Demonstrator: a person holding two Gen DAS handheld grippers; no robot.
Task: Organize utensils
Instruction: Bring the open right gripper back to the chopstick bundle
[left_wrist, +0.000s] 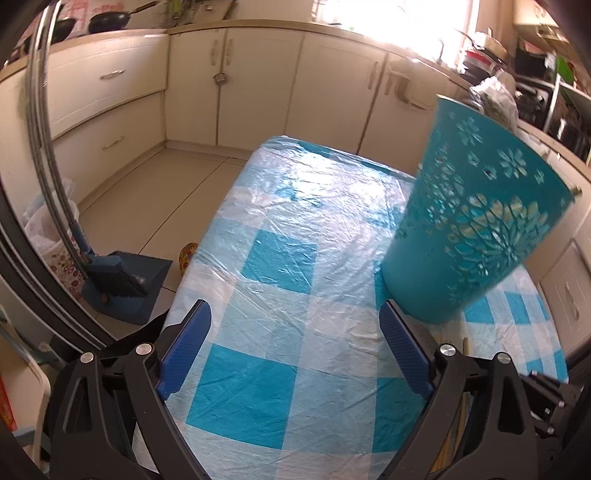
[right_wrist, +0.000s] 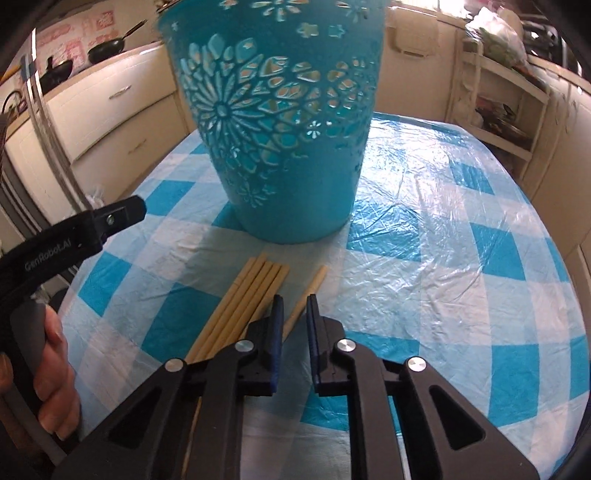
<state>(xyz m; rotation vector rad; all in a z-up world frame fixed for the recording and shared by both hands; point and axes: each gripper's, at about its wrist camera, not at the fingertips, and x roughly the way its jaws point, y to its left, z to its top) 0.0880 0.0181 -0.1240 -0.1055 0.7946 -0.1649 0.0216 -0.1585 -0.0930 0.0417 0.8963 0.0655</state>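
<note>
Right wrist view: right hand-held gripper (right_wrist: 294, 306) sits nearly closed around one pale wooden chopstick (right_wrist: 306, 300), beside five more (right_wrist: 251, 299), before the teal perforated plastic holder (right_wrist: 280, 122) on the blue-checked surface (right_wrist: 461, 258). Left hand-held gripper (left_wrist: 295, 314) stands apart, empty.
</note>
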